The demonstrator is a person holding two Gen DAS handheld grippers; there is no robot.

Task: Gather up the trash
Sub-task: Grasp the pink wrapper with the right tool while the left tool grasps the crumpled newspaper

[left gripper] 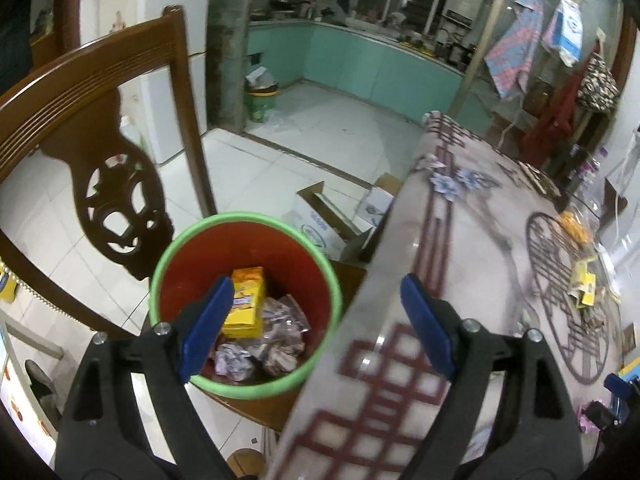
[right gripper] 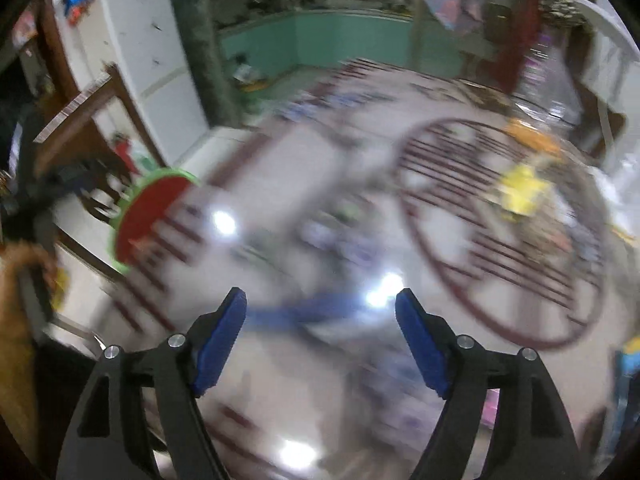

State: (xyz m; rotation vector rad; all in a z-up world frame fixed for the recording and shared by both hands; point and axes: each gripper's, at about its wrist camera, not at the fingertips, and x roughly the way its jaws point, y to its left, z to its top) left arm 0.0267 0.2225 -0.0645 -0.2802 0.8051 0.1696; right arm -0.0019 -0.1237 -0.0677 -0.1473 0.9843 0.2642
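My right hand-held gripper (right gripper: 320, 340) is wide and empty (nearer hand); the yellow wrapper (right gripper: 520, 194) lies at two o'clock on the bench (right gripper: 280, 160).

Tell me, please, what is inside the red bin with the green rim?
Inside the red bin lie a yellow carton and crumpled wrappers. The left gripper's finger covers part of them, and the bin's bottom is hidden under the trash.

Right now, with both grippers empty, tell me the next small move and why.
Probably send the right gripper across the table toward the yellow wrapper. Both grippers stand open with nothing between the fingers, the left gripper by the red bin, which already holds a yellow box and crumpled paper, while scraps lie on the table.
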